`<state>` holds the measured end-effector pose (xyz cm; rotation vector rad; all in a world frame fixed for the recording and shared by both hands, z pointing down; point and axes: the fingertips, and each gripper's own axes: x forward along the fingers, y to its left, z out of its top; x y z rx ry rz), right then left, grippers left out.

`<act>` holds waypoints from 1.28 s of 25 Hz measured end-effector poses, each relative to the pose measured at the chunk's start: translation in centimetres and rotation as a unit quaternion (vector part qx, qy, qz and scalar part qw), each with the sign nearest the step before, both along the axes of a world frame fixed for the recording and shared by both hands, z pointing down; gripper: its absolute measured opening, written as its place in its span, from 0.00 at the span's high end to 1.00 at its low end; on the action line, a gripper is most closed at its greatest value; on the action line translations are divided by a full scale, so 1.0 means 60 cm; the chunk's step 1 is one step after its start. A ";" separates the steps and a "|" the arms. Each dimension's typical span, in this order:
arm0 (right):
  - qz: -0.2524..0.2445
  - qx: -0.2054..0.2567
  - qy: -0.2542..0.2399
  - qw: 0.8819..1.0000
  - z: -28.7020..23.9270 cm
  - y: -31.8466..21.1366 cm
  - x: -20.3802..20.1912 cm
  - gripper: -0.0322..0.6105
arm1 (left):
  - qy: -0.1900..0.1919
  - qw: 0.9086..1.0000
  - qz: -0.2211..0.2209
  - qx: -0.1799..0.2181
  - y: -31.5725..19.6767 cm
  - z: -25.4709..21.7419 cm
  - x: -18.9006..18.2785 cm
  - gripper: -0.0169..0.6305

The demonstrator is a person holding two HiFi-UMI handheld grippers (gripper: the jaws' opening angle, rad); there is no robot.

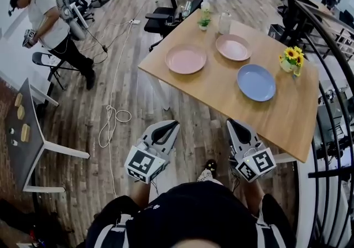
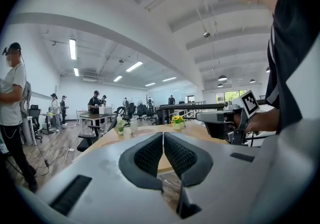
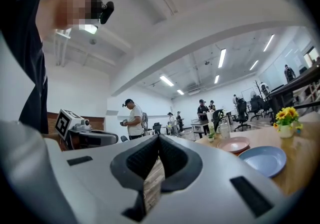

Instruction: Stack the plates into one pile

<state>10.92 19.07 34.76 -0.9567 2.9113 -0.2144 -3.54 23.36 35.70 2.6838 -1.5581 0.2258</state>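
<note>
Three plates lie apart on the wooden table (image 1: 221, 94): a pink plate (image 1: 186, 58) at the left, a second pink plate (image 1: 233, 47) further back, and a blue plate (image 1: 256, 82) at the right. Both grippers hang in the air short of the table's near edge, above the floor. My left gripper (image 1: 172, 125) (image 2: 163, 134) is shut with nothing in it. So is my right gripper (image 1: 231, 124) (image 3: 158, 138). The right gripper view shows the blue plate (image 3: 262, 159) and one pink plate (image 3: 234, 144) to its right.
A pot of yellow flowers (image 1: 290, 60) stands at the table's right edge, and bottles with a small plant (image 1: 206, 15) at its far end. Office chairs (image 1: 166, 17) stand behind the table. A person (image 1: 50, 22) stands far left. A cable (image 1: 113, 114) crosses the floor, and a black railing (image 1: 332, 75) runs along the right.
</note>
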 end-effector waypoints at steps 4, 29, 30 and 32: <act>0.001 -0.001 0.002 1.000 0.002 -0.048 0.029 0.95 | 0.008 1.000 -0.001 0.001 -0.053 -0.002 0.027 0.95; 0.157 -0.059 0.025 0.985 0.078 -0.217 0.290 0.92 | 0.001 0.992 0.112 -0.062 -0.277 0.060 0.241 0.95; 0.167 -0.062 0.027 0.984 0.081 -0.226 0.299 0.92 | 0.001 0.991 0.116 -0.064 -0.293 0.064 0.247 0.95; 0.186 -0.069 0.030 0.980 0.085 -0.246 0.318 0.91 | -0.001 0.990 0.127 -0.067 -0.325 0.068 0.260 0.95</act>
